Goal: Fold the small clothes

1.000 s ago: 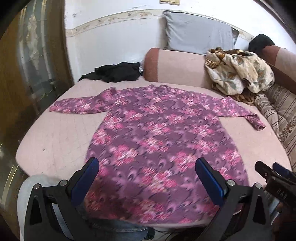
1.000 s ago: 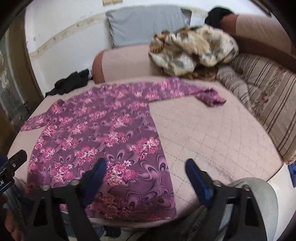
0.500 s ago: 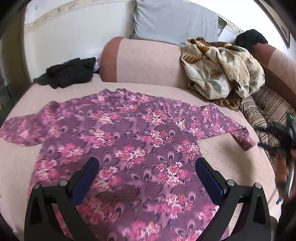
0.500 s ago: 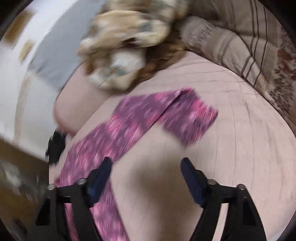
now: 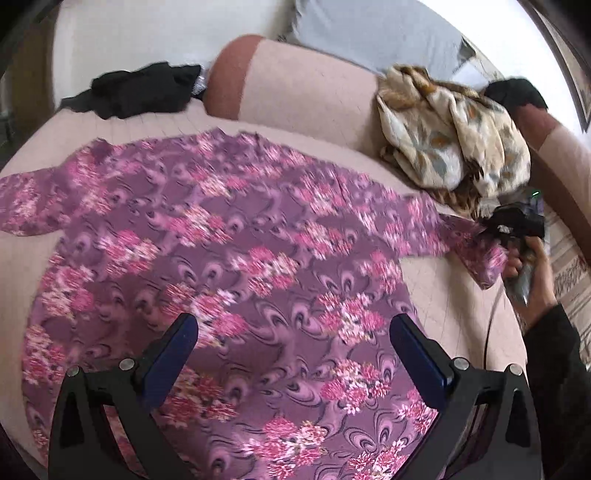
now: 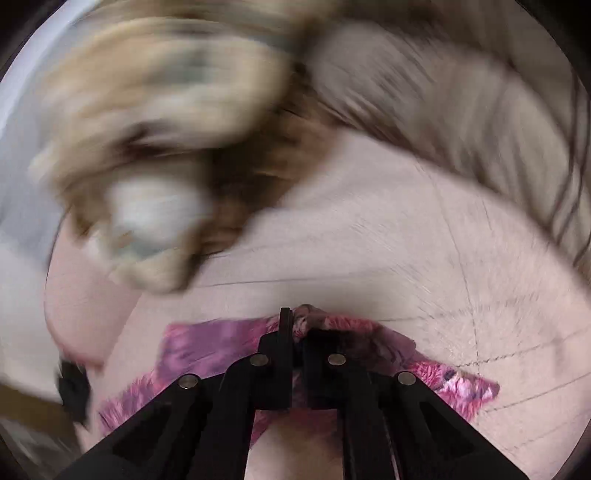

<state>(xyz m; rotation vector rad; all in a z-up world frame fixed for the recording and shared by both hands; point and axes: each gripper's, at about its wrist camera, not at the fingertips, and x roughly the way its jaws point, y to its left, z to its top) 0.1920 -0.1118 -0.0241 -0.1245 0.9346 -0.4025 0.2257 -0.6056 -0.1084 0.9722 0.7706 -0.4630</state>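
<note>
Garment: a purple floral top (image 5: 236,266) lies spread flat, front up, on the pink quilted bed (image 5: 436,280); both sleeves stretch out sideways.
Right sleeve: its cuff end (image 6: 454,380) lies near the bed's right side, bunched up at the right tool's tips.
Right tool (image 6: 293,325): jaws have just closed and pinch a fold of the sleeve cuff; it points downward, held by a hand (image 5: 524,266) in a dark sleeve.
Left tool (image 5: 291,354): jaws wide apart, nothing between them, hovering over the top's lower half, angled down.
Behind: pink bolster (image 5: 303,92), crumpled beige floral blanket (image 5: 450,136), black cloth (image 5: 140,90), grey pillow (image 5: 373,33).
</note>
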